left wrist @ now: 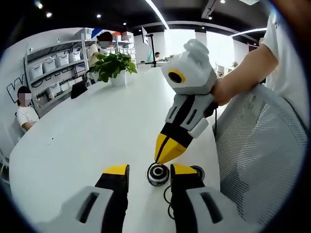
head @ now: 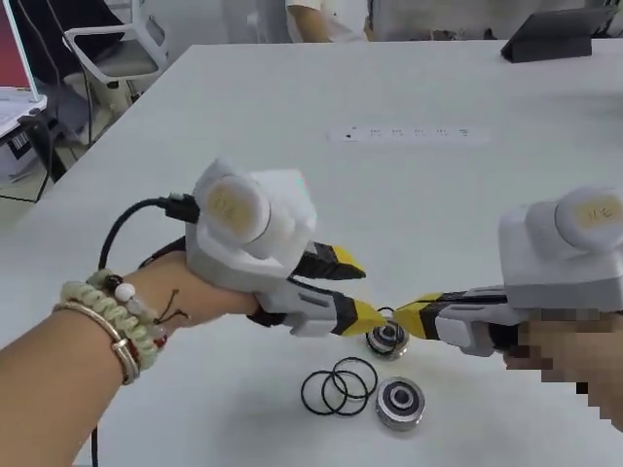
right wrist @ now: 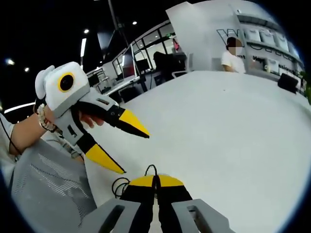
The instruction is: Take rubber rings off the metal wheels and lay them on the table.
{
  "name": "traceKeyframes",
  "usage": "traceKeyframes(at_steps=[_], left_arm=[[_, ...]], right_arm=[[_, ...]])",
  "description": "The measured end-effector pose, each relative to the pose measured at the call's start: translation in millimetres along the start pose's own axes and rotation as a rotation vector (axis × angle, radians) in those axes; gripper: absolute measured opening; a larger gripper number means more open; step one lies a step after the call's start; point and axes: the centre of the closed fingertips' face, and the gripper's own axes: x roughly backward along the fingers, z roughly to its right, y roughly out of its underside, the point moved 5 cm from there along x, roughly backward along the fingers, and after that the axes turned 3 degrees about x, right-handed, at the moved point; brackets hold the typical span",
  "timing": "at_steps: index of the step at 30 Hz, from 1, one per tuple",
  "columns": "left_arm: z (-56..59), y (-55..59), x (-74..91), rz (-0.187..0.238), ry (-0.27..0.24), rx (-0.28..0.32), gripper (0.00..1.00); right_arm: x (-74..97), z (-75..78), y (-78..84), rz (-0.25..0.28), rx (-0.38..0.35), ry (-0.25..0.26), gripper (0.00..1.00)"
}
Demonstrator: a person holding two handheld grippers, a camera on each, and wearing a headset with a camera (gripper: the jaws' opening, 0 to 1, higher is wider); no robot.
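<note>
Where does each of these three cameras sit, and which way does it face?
Head view: on the headset, looking down at the table; shows a forearm, the left gripper and the right gripper.
Left gripper view: rides the left gripper, facing along its open jaws toward a metal wheel; an arm shows.
Right gripper view: rides the right gripper, facing along its shut jaws, which pinch a rubber ring; a wrist shows.
Shared: each gripper view catches the other gripper.

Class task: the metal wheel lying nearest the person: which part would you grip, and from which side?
Probably grip the near wheel across its outer rim, coming down from above: it lies flat on the table, bore up, sides free. Keep clear of the loose rubber rings on its left.
</note>
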Motion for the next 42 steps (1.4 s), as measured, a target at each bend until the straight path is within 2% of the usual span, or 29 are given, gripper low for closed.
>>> traceKeyframes(at_steps=[3, 7, 12, 16, 24, 28, 36, 39, 42], left_arm=[[3.1, -7.3, 12.4, 0.017, 0.004, -0.003, 0.39], [7.9, -13.8, 30.8, 0.034, 0.003, -0.018, 0.44], [11.3, -14.8, 53.3, 0.053, -0.014, -0.024, 0.52], [12.2, -11.9, 73.2, 0.063, -0.048, -0.020, 0.56], [19.6, -0.9, 105.2, 0.072, -0.102, -0.004, 0.66], [23.2, 6.6, 119.0, 0.089, -0.132, 0.026, 0.72], [33.3, 27.6, 131.6, 0.090, -0.191, 0.115, 0.80], [33.3, 37.9, 135.6, 0.093, -0.205, 0.153, 0.83], [36.5, 49.6, 135.6, 0.074, -0.209, 0.183, 0.85]], right_arm=[[-0.1, -1.3, -2.1, 0.012, 0.000, -0.006, 0.00], [-0.2, -3.0, -3.5, 0.018, -0.005, -0.017, 0.00], [-0.8, -8.8, -6.2, 0.030, -0.013, -0.043, 0.00], [-1.8, -15.0, -7.9, 0.033, -0.010, -0.065, 0.00], [-3.4, -25.1, -10.8, 0.040, -0.012, -0.107, 0.00], [-5.2, -31.8, -10.8, 0.037, -0.012, -0.134, 0.00], [-11.3, -45.9, -5.6, 0.008, 0.000, -0.189, 0.00], [-13.7, -50.4, -2.7, -0.007, 0.006, -0.207, 0.00], [-15.3, -55.3, 0.4, -0.022, 0.012, -0.222, 0.00]])
